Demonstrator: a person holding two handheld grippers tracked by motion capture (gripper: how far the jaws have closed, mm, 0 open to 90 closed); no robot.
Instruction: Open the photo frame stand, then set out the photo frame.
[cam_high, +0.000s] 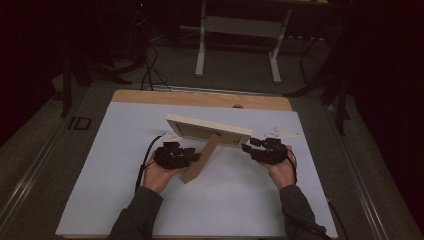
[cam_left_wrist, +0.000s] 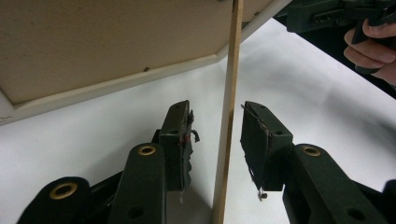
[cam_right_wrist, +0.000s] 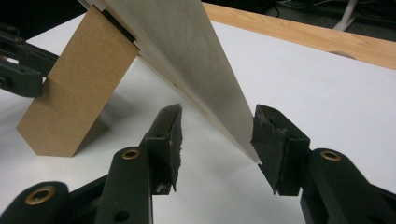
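Observation:
A pale wooden picture frame (cam_high: 207, 127) stands tilted on the white table cover (cam_high: 115, 165), propped by its brown easel stand (cam_high: 202, 159). My left gripper (cam_high: 196, 156) is open, its jaws straddling the stand's thin edge (cam_left_wrist: 228, 116) with a gap on each side. The frame's brown back (cam_left_wrist: 93, 46) fills the upper left of the left gripper view. My right gripper (cam_high: 246, 146) is open around the frame's lower right corner (cam_right_wrist: 219, 112); one pad (cam_right_wrist: 271, 140) sits close to the corner, and I cannot tell whether it touches. In the right gripper view the stand (cam_right_wrist: 77, 93) leans at left.
A strip of bare wood (cam_high: 200, 97) runs along the table's far edge. Beyond it, on the dark floor, are white desk legs (cam_high: 200, 50) and cables (cam_high: 150, 70). White cover lies open in front of and beside the frame.

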